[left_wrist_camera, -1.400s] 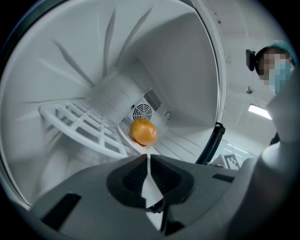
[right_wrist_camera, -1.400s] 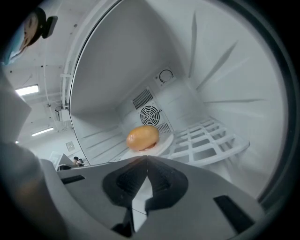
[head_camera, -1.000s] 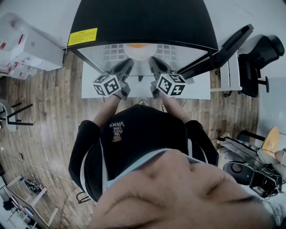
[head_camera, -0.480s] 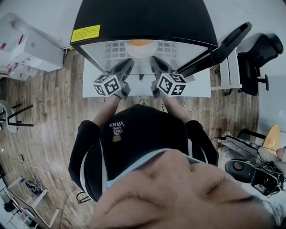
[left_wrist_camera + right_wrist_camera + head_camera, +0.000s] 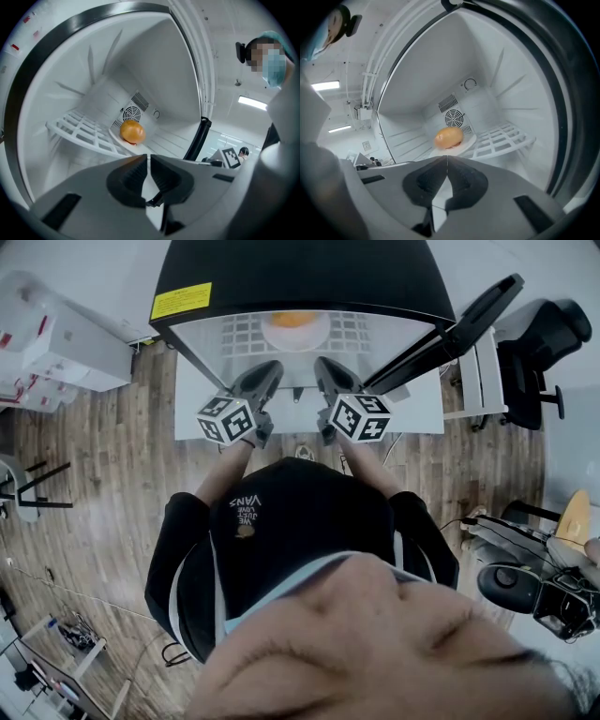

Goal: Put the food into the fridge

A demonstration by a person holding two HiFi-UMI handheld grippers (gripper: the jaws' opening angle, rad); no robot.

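Note:
An orange round bun-like food (image 5: 292,322) lies on a white plate (image 5: 314,337) on the wire shelf (image 5: 239,338) inside the open black fridge (image 5: 291,277). Both grippers hover side by side just in front of the opening and point in at it. The left gripper (image 5: 269,369) is shut and empty; in the left gripper view its jaws (image 5: 148,157) meet below the food (image 5: 132,131). My right gripper (image 5: 323,366) is also shut with nothing held, its tips (image 5: 446,158) just short of the food (image 5: 449,137) and plate (image 5: 465,144).
The fridge door (image 5: 459,329) stands open to the right. A black office chair (image 5: 548,357) stands beyond it, and white boxes (image 5: 56,334) sit at the left. A round fan vent (image 5: 131,114) is on the fridge's back wall behind the plate.
The head view has shifted slightly, so more of the shelf shows. Both grippers stay shut in front of the opening, and the food rests where it was.

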